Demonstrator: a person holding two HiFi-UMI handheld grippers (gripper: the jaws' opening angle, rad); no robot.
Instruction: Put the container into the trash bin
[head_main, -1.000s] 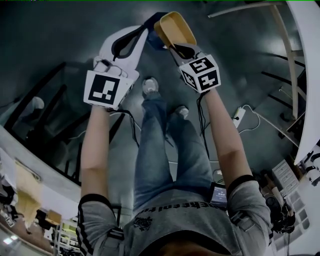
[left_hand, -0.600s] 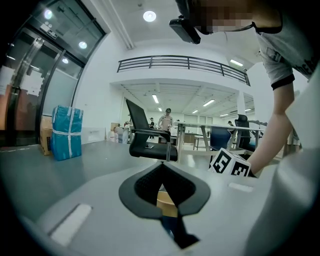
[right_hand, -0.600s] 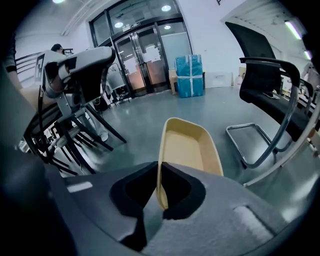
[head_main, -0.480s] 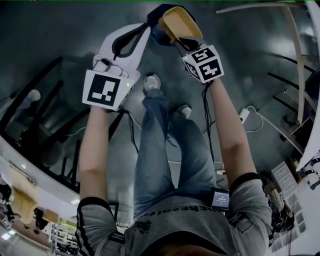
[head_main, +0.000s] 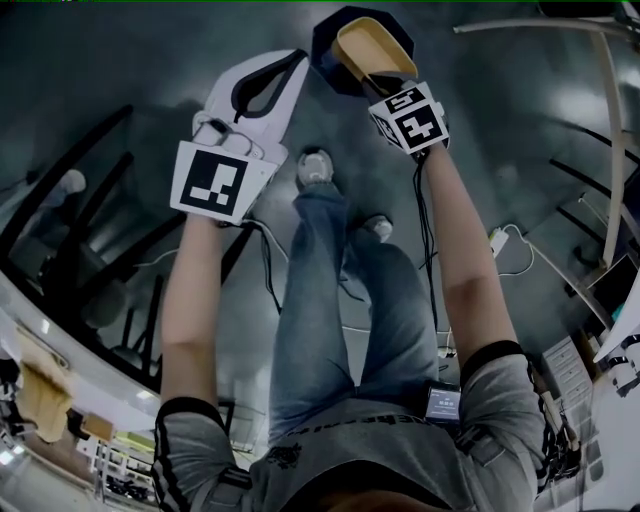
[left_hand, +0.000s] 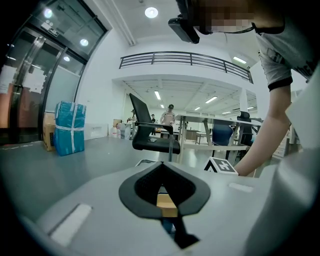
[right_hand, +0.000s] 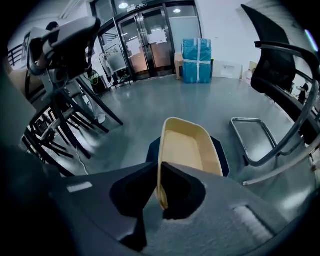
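Right hand-held gripper (head_main: 378, 85) is pinched tight on the near wall of the tan container (head_main: 372, 48), which hangs above the dark trash bin (head_main: 326, 45) on the floor at 12 o'clock. To drop it cleanly, centre it over the bin's mouth, lower, then part the jaws. The left hand-held gripper (head_main: 293, 60), jaws together on nothing, is best held clear.

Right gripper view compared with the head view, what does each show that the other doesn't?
Only the right gripper view: glass doors, a blue wrapped package, and the jaws pinching the rim of the tan container. Only the head view: the left tool, jaws together, and the person's legs. Both: the right tool holding that container over the dark trash bin.
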